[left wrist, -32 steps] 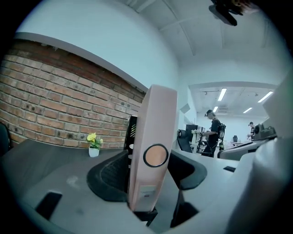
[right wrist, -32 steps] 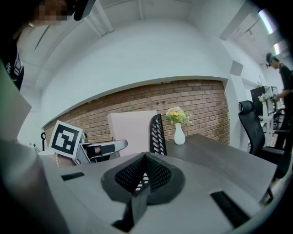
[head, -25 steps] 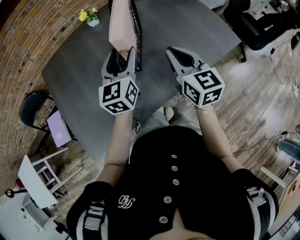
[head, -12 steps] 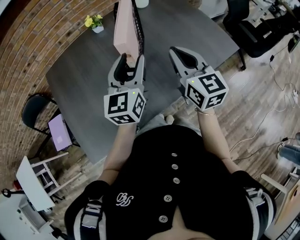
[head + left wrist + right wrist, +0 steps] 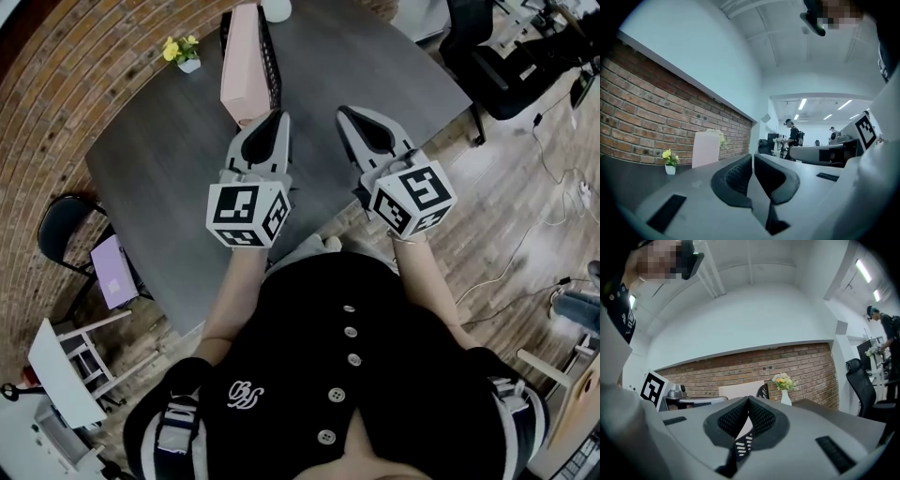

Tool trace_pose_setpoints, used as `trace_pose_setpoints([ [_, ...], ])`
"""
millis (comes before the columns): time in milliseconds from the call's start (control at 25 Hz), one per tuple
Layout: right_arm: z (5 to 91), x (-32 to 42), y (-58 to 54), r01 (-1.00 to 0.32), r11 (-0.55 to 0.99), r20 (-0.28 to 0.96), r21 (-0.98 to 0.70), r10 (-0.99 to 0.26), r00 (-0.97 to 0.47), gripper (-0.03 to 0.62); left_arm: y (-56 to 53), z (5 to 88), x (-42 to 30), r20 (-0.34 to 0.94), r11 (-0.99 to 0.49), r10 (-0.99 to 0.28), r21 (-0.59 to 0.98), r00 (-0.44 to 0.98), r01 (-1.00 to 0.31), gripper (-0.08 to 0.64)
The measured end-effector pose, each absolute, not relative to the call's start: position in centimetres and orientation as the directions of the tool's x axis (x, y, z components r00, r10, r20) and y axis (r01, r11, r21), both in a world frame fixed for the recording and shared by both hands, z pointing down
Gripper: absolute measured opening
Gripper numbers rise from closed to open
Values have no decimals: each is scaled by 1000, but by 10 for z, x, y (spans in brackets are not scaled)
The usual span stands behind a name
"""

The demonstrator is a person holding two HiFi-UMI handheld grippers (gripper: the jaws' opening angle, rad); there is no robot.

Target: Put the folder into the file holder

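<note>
A pink folder (image 5: 244,58) stands upright in the black mesh file holder (image 5: 271,58) at the far middle of the dark grey table (image 5: 159,150). My left gripper (image 5: 271,118) hovers just in front of the folder's near end, shut and empty, not touching it. My right gripper (image 5: 345,114) hangs to its right over the table, also shut with nothing held. The left gripper view shows the folder (image 5: 705,148) ahead to the left of the shut left gripper (image 5: 752,156). In the right gripper view, folder (image 5: 739,390) and holder (image 5: 763,391) stand beyond the shut right gripper (image 5: 748,399).
A small pot of yellow flowers (image 5: 180,52) and a white vase (image 5: 277,8) stand on the table's far part. A black chair (image 5: 59,222) and a purple item (image 5: 113,263) are at the left, an office chair (image 5: 497,47) at the upper right. People (image 5: 792,136) stand far off.
My left gripper stood open around the folder's near end, then drew back a little and shut. The folder stays upright in the holder. The right gripper has hardly moved.
</note>
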State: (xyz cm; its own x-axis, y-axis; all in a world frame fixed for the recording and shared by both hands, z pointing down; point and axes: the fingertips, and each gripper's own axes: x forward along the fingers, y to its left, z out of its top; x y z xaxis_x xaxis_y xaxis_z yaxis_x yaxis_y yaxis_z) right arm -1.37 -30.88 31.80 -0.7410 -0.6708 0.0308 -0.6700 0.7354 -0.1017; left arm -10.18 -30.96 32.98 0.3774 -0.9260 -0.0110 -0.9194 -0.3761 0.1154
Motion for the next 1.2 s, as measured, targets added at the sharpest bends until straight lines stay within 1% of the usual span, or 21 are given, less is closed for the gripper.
trace_pose_setpoints([
  [240, 327, -7, -309, -669, 733, 40, -123, -670, -741, 5, -315, 334, -89, -3, -425, -903, 138, 429, -894, 20],
  [520, 338, -10, -314, -675, 727, 73, -123, -672, -737, 5, -324, 357, -79, 105, -446, -883, 113, 457, -888, 15],
  [720, 349, -15, -316, -668, 732, 105, -133, -660, -744, 5, -326, 367, -77, 147, -447, -876, 104, 458, -888, 14],
  [880, 357, -18, -317, -661, 735, 123, -151, -650, -750, 5, -326, 370, -76, 160, -456, -873, 73, 461, -887, 13],
  [1200, 370, -16, -317, -656, 733, 153, -182, -638, -755, 5, -324, 373, -67, 167, -480, -858, 72, 485, -874, 13],
])
